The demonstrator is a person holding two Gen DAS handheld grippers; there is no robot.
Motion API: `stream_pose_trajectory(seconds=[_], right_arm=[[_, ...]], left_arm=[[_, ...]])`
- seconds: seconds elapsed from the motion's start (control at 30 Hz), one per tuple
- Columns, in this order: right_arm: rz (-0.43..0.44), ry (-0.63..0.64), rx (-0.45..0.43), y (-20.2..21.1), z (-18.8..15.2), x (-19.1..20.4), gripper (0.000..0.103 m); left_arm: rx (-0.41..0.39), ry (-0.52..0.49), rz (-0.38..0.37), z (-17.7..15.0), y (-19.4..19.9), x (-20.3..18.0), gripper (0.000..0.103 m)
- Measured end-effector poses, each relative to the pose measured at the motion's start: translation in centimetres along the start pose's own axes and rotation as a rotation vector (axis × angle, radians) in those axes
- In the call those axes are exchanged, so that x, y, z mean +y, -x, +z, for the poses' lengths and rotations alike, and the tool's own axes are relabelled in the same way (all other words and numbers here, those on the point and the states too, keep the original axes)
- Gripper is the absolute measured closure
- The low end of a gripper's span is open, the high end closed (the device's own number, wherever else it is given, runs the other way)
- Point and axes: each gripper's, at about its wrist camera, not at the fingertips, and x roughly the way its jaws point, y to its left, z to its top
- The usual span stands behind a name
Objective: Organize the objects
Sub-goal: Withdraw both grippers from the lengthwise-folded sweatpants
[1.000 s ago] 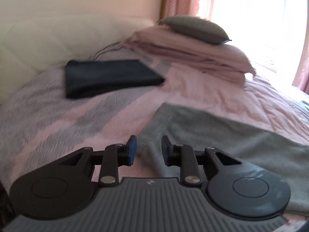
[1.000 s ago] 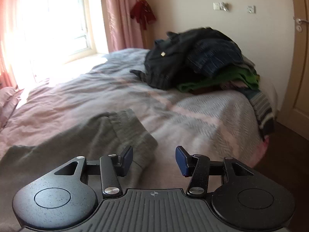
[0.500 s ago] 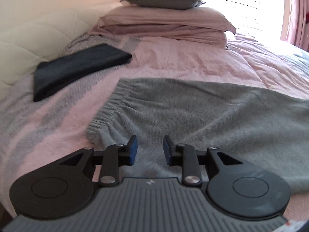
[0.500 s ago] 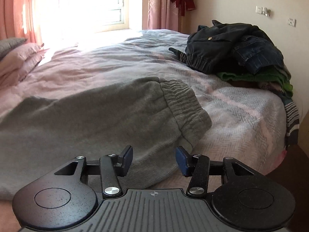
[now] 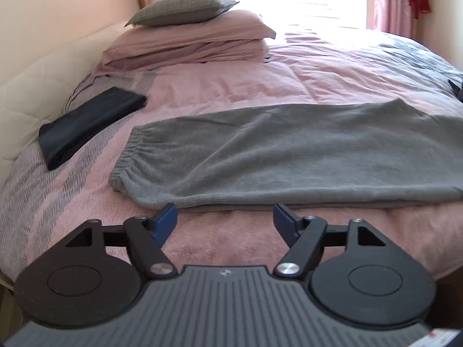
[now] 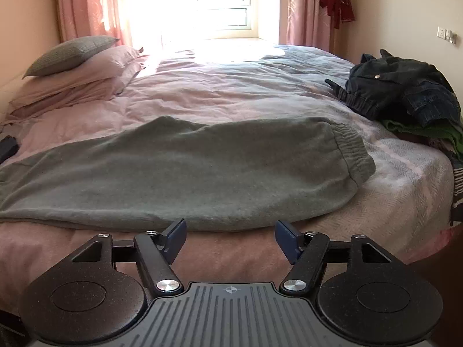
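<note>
A grey pair of sweatpants [image 5: 275, 156] lies folded flat across the pink bed, its elastic cuff end [image 5: 127, 156] toward the headboard. In the right wrist view the same sweatpants [image 6: 179, 170] show their gathered waistband [image 6: 351, 150] at the right. My left gripper [image 5: 224, 221] hovers just short of the garment's near edge, its jaws opening with nothing between them. My right gripper [image 6: 230, 235] hangs likewise before the near edge, jaws opening and empty.
A folded dark navy cloth [image 5: 86, 121] lies near the white headboard [image 5: 37, 86]. Stacked pink pillows [image 5: 191, 43] carry a grey cushion [image 5: 182, 8]. A heap of dark jackets and green clothes [image 6: 405, 98] sits at the bed's right corner.
Both grippers drew back toward the bed's near edge and swung to face the window. Both sets of jaws widened. The sweatpants now lie in front of the fingertips instead of under them.
</note>
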Motion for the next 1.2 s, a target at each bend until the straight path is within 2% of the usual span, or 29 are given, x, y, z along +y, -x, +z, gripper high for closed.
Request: stream_pose_trajectory(seconds=[0.1, 0.27, 0.6, 1.2], right_arm=[[0.026, 0.01, 0.013, 1.4, -0.4, 1.2, 0.037], [0.057, 0.011, 0.034, 2.6, -1.6, 2.4, 0.037], [0.051, 0.0, 0.003, 4.0, -1.6, 2.6, 0.037], [0.04, -0.03, 0.025, 3.4, -2.2, 1.4, 0.037]], left_arm=[[-0.001, -0.017, -0.042, -0.6, 1.5, -1.1, 0.022], [0.007, -0.047, -0.082, -1.9, 3.1, -2.1, 0.022], [-0.015, -0.043, -0.069, -2.0, 4.6, -1.7, 0.021], [0.005, -0.082, -0.088, -2.1, 4.0, -3.1, 0.021]])
